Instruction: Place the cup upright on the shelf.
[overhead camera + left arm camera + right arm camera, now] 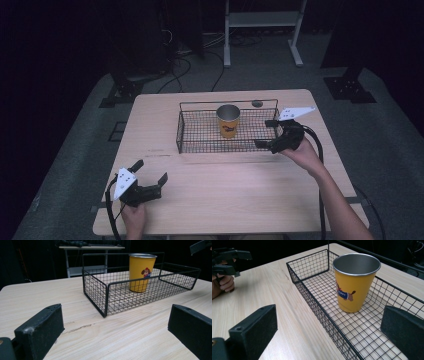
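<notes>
Right gripper, jaws wide, should straddle the upright yellow metal cup inside the black wire basket (left gripper idles wide, well apart).

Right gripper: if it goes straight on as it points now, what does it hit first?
Probably the basket: its near long wall runs between the open jaws of the right gripper. The yellow cup stands beyond, inside; whether the jaws clear the wall is unclear.

Dim room, evenly lit table, sharp focus.
</notes>
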Motion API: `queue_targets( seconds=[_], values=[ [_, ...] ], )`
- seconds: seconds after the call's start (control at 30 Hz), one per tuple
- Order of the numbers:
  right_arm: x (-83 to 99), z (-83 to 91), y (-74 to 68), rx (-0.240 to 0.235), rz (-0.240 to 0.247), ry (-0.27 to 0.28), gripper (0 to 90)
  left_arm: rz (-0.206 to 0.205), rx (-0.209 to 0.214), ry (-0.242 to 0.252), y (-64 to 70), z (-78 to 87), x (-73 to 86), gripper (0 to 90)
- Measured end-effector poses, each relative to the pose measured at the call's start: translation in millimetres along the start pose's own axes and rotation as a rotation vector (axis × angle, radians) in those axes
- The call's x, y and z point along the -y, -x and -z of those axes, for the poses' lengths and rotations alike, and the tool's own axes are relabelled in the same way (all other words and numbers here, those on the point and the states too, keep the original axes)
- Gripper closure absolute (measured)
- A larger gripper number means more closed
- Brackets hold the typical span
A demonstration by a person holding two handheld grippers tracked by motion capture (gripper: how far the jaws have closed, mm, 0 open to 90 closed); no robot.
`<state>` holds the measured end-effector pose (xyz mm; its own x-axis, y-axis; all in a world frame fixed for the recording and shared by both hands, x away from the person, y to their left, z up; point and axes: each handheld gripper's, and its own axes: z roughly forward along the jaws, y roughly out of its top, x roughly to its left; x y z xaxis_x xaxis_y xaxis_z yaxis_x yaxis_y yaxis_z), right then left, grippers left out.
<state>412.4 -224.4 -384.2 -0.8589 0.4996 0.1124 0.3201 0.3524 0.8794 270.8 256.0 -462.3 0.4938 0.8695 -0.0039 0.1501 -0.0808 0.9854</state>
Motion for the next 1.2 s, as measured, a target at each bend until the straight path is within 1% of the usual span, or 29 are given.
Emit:
queue_targets(
  seconds=[0.07, 0.27, 0.33, 0.4, 0.6, 0.67, 0.87, 0.93, 1.0, 1.2],
  values=[
    [1.7, 1.6, -1.7, 0.007, 0.004, 0.009, 0.2, 0.000, 0.000, 0.000, 0.1, 0.0, 0.0, 0.0],
    [8.4, 5.0, -5.2, 0.001, 0.000, 0.015, 0.2, 0.000, 0.000, 0.000, 0.2, -0.1, 0.0, 0.0],
    [10.1, 5.5, -6.1, -0.008, -0.003, 0.004, 0.2, -0.001, -0.001, 0.000, 0.2, -0.1, 0.0, 0.0],
    [12.8, 6.5, -7.9, -0.002, 0.001, 0.012, 0.2, -0.001, -0.001, 0.000, 0.3, -0.1, 0.0, 0.0],
    [20.5, 8.6, -10.4, -0.013, -0.009, 0.002, 0.2, -0.002, -0.001, 0.000, 0.3, -0.2, 0.0, 0.0],
    [22.9, 9.7, -11.5, -0.005, -0.006, 0.012, 0.2, -0.002, -0.001, -0.001, 0.3, -0.1, 0.0, 0.0],
    [30.8, 11.5, -13.4, -0.010, -0.015, 0.007, 0.2, -0.002, -0.001, 0.000, 0.3, -0.1, 0.0, 0.0],
    [32.2, 12.1, -13.3, -0.018, -0.021, 0.004, 0.2, -0.002, -0.002, -0.001, 0.4, -0.2, 0.0, 0.0],
    [34.2, 13.2, -14.6, -0.009, -0.019, 0.015, 0.2, -0.002, -0.002, 0.000, 0.4, -0.1, 0.0, 0.0],
    [40.4, 16.5, -17.7, -0.014, -0.023, 0.020, 0.2, -0.003, -0.002, 0.000, 0.4, -0.2, 0.0, 0.0]
  ],
)
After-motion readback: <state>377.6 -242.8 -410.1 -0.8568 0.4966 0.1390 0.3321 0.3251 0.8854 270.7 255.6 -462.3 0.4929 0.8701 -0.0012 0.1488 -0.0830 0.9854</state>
